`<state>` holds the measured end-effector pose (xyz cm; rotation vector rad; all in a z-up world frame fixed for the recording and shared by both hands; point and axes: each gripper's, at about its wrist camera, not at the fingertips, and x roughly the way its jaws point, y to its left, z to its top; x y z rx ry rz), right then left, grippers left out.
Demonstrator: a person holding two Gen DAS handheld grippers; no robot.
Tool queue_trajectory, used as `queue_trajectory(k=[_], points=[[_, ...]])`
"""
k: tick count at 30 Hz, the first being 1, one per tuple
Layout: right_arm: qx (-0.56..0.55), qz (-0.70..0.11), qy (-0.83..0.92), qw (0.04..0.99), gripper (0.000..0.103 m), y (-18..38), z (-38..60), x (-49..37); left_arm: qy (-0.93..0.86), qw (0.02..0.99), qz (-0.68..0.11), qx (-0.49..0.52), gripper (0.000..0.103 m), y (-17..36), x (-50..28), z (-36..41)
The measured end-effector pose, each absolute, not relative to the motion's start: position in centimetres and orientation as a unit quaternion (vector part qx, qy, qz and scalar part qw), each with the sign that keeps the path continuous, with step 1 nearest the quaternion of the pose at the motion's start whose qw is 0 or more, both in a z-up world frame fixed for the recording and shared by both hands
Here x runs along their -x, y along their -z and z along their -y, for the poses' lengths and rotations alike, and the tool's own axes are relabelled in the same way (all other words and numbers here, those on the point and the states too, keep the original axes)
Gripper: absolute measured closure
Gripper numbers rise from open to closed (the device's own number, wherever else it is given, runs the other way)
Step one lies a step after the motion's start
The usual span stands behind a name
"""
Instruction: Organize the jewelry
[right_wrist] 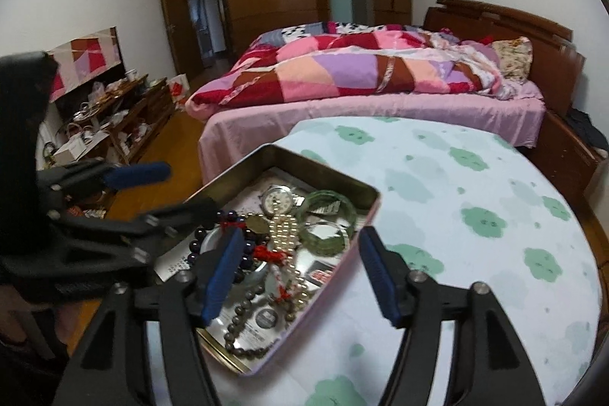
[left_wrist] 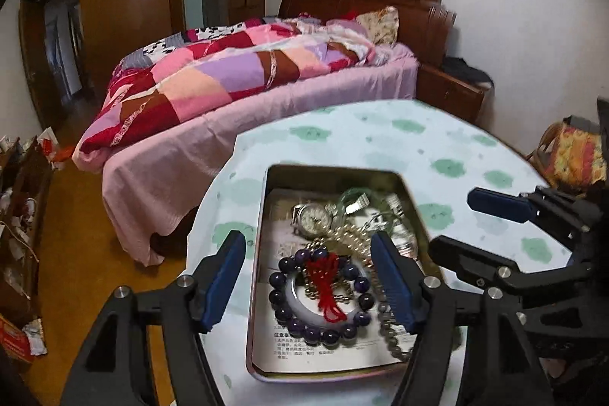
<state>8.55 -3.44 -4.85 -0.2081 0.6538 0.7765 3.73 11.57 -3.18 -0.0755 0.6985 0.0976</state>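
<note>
**Jewelry heaped in an open tin, both tools spread above it**

Nearest in the left wrist view, the left tool (left_wrist: 308, 280) is seen with its fingers spread wide and nothing pinched; it is held over the near part of the tin (left_wrist: 266, 292). Between its fingers a purple bead bracelet (left_wrist: 319, 295) lies in a ring, with a red tassel (left_wrist: 327, 286) across it. The right tool (right_wrist: 300, 273) is likewise spread and empty, one finger over the tin, the other outside its wall above the table (right_wrist: 475, 215).

The jewelry is all gathered inside the tin, on a printed leaflet (left_wrist: 327, 349). A grey bead string (right_wrist: 243, 333) lies near the front; a pearl strand (right_wrist: 283, 234) crosses the middle; further back a watch (left_wrist: 312, 215) and a green bangle (right_wrist: 327, 212) are found. The pieces overlap and touch.

Such a heap fits either a sorting under way or pieces already collected; which one cannot be settled here.

If a piece is to be lifted, it would best be taken where it lies free of its neighbours, since the tassel and strands look likely to snag and drag others along. A slow, straight lift would be advised.

Beyond the table a bed (right_wrist: 380, 109) with a patchwork quilt is seen.
</note>
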Motion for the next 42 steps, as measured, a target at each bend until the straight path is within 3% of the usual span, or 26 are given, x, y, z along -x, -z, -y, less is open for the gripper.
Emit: queue_trajectory(k=[8,23,27,42], points=[[0.096,-0.286,-0.341,0.891,0.02,2.9,5.3,-7.0,-0.061,0.947,-0.314,0.03,0.034,0.8,-2.3,-11.0],[0.113,-0.242,-0.316,0.911,0.013,0.8,5.9,-5.8,-0.07,0.952,-0.293,0.056,0.032,-1.0,-1.2,-11.4],[0.12,-0.236,-0.316,0.911,0.012,0.8,5.7,-5.4,-0.071,0.951,-0.294,0.06,0.016,-1.0,-1.2,-11.5],[0.123,-0.234,-0.309,0.914,0.011,1.1,6.2,-5.1,-0.084,0.955,-0.281,0.041,0.011,-1.1,-0.9,-11.1]])
